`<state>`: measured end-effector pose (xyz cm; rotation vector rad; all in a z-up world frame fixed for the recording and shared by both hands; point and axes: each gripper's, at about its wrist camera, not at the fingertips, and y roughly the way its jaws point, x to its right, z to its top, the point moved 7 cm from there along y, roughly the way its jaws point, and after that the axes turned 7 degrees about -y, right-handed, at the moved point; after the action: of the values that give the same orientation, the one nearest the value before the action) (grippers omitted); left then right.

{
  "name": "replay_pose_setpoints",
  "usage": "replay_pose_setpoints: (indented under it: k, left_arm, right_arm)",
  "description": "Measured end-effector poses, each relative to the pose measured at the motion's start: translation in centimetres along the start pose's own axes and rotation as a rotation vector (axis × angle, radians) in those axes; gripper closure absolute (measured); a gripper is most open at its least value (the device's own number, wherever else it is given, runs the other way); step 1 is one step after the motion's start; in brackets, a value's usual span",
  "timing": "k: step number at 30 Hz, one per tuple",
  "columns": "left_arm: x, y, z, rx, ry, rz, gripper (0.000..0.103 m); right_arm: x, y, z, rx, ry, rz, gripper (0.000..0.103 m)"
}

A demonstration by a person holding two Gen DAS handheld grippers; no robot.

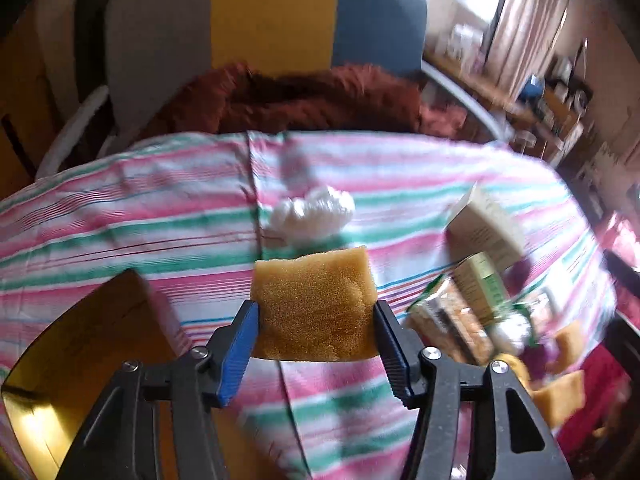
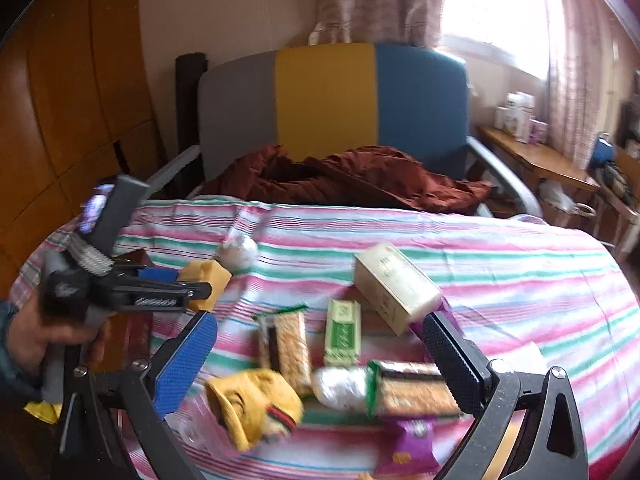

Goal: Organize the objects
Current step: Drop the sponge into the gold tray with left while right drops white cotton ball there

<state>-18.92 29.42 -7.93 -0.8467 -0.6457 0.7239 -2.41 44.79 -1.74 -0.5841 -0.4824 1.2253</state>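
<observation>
Above the striped cloth tabletop (image 1: 120, 216), at twelve o'clock from the left gripper (image 1: 316, 344), its fingers clench the tan rectangular foam sponge (image 1: 314, 304), seemingly mid-carry and needing a drop spot, while the right gripper (image 2: 320, 356) gapes empty.

A tan, coarse-pored sponge (image 1: 314, 306) stands upright, clamped at both side edges, above the striped cloth (image 1: 160, 216). At its 12 o'clock lies a crumpled white wad (image 1: 312, 210). At 3 o'clock cluster a cream box (image 2: 396, 286), a green packet (image 2: 343, 332), wrapped wafer bars (image 2: 286, 346) and a yellow sock (image 2: 256, 404).
</observation>
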Motion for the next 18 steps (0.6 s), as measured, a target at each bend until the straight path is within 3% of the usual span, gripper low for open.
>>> replay_pose_setpoints:
  k: [3, 9, 14, 18]
  left_arm:
    - [-1.7, -4.0, -0.7, 0.061, -0.055, -0.036, 0.044]
    - [-6.1, -8.7, -3.3, 0.103, -0.165, -0.052, 0.043]
    - [-10.2, -10.5, -6.3, 0.104, -0.262, -0.019, 0.043]
    - [-13.5, -11.6, -8.7, 0.103, -0.336, 0.012, 0.042]
  right_arm:
    - [-0.7, 1.6, 1.7, -0.040, -0.006, 0.051, 0.000]
    - [-4.5, 7.2, 3.9, -0.168, -0.106, 0.167, 0.001]
    - [-7.5, 12.1, 5.3, -0.268, -0.207, 0.168, 0.014]
    - [-9.8, 15.7, 5.9, -0.344, -0.322, 0.158, 0.018]
